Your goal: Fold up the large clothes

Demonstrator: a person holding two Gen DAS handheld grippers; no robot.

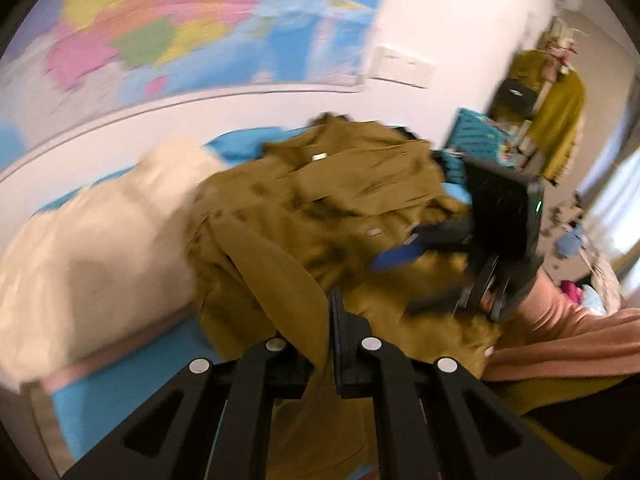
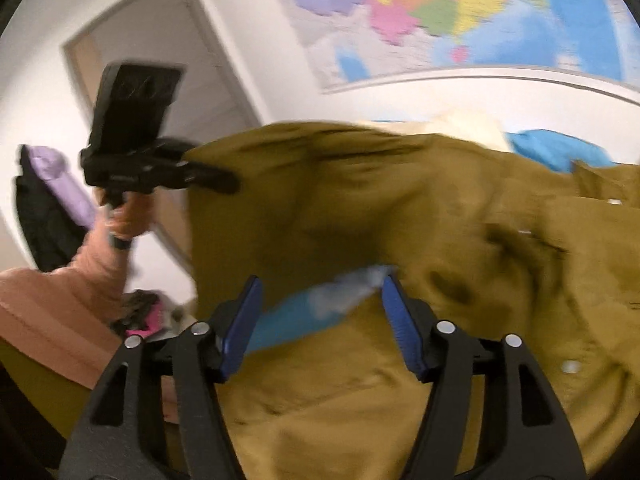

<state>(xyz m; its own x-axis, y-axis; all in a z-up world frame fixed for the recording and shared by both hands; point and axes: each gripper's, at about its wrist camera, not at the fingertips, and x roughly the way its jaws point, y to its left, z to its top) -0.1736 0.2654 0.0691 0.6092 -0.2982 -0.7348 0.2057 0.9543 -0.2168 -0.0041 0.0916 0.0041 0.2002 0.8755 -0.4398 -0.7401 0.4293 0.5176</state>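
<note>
2 grippers work over 1 big olive-brown coat (image 1: pixel 320 208) heaped on the bed (image 1: pixel 132 392). The left gripper (image 1: pixel 334 320) is clamped tight on a fold of the coat, which rises to its pinched jaws and hangs below them; from the other side it (image 2: pixel 208 176) shows lifting the coat's left edge clear of the bed. The right gripper (image 2: pixel 320 320) stands with its blue pads (image 2: pixel 400 320) spread apart, nothing pressed between them, the cloth lying beneath and beyond. A hand (image 1: pixel 516 304) in a pink sleeve (image 1: pixel 568 336) carries it over the coat's right side. The coat covers most of the blue bed sheet, with a cream pillow (image 1: pixel 88 256) beside it toward the left edge. A coloured map (image 1: pixel 168 28) hangs on the white wall behind the bed.
</note>
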